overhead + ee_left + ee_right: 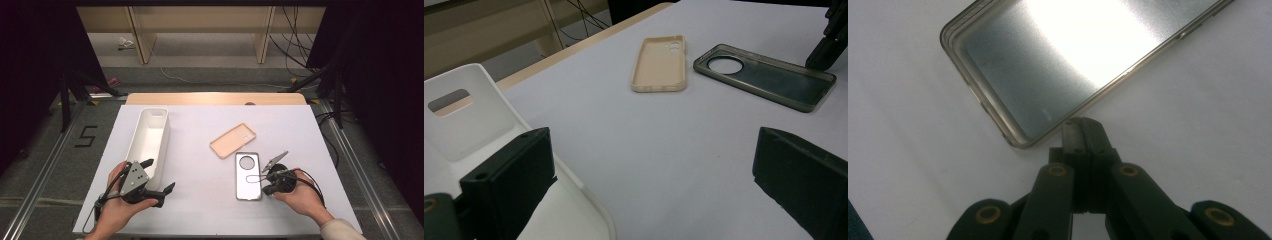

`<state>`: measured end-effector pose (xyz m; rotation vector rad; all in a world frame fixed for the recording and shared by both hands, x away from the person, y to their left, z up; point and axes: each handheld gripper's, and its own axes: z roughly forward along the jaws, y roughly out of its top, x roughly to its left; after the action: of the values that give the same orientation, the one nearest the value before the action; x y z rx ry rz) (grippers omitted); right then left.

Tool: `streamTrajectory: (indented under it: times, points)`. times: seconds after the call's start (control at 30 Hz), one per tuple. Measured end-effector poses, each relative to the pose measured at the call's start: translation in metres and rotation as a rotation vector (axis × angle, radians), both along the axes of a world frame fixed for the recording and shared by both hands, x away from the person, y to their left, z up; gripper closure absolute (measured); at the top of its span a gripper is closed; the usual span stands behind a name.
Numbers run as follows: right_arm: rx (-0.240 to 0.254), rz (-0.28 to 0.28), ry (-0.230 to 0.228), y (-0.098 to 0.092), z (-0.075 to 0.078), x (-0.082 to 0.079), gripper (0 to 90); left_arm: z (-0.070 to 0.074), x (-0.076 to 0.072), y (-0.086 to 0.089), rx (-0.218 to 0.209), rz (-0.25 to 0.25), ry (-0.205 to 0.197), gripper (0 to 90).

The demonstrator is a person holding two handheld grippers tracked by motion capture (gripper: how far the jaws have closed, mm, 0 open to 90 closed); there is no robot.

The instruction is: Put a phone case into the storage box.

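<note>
Pressing together with nothing between them, the jaws of the right gripper [1083,131] sit right at the long edge of the grey phone case [1058,70], close to one of its rounded corners; whether the tips touch the rim or stop just short cannot be told. In the high view the right gripper [263,186] lies low over the table beside the lower right side of that grey phone case [248,176], which rests flat, hollow side up, with its round camera cut-out toward the far end.

Across the table, the left gripper [159,176] has its jaws spread wide apart and holds nothing; one jaw hangs over the near end of the white bin [149,140], the other over bare table. From the left gripper view its jaws frame an open stretch of white table [664,150] running to both cases.

Just beyond the grey case, a little apart from its far end, lies the beige phone case [233,140], hollow side up and turned at an angle. The bin stands lengthways along the left side, well apart from both cases. Bare surface lies between the two hands, along the near edge, and toward the far wooden edge strip [215,98].
</note>
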<state>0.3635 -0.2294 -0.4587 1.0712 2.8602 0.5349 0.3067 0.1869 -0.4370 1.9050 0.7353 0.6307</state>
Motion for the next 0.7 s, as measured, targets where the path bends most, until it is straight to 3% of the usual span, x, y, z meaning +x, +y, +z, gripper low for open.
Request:
streamTrajectory:
  times: [0.33,0.43,0.53,0.6,0.63,0.7]
  points:
    - [-0.001,0.008,-0.004,0.0000,0.0000,-0.0001,90.0,0.0001,-0.0003,-0.0003,-0.001,-0.001,0.000,2.8]
    - [-0.002,0.011,-0.010,-0.0001,0.0003,-0.0005,85.4,0.0002,-0.0004,-0.0002,-0.001,0.000,-0.001,2.8]
    - [-0.023,0.032,-0.057,0.0005,0.0042,-0.0024,79.9,0.0002,-0.0004,-0.0002,-0.002,0.000,0.000,2.8]
    - [-0.038,0.075,-0.106,0.0028,0.0080,-0.0044,67.4,0.0001,-0.0004,-0.0001,-0.001,-0.001,0.000,2.8]
    - [-0.038,0.075,-0.106,0.0028,0.0080,-0.0044,67.4,0.0001,-0.0004,-0.0001,-0.001,-0.001,0.000,2.8]
    - [-0.065,0.123,-0.166,0.0051,0.0092,-0.0057,55.5,0.0002,-0.0006,-0.0002,-0.003,-0.001,0.000,2.8]
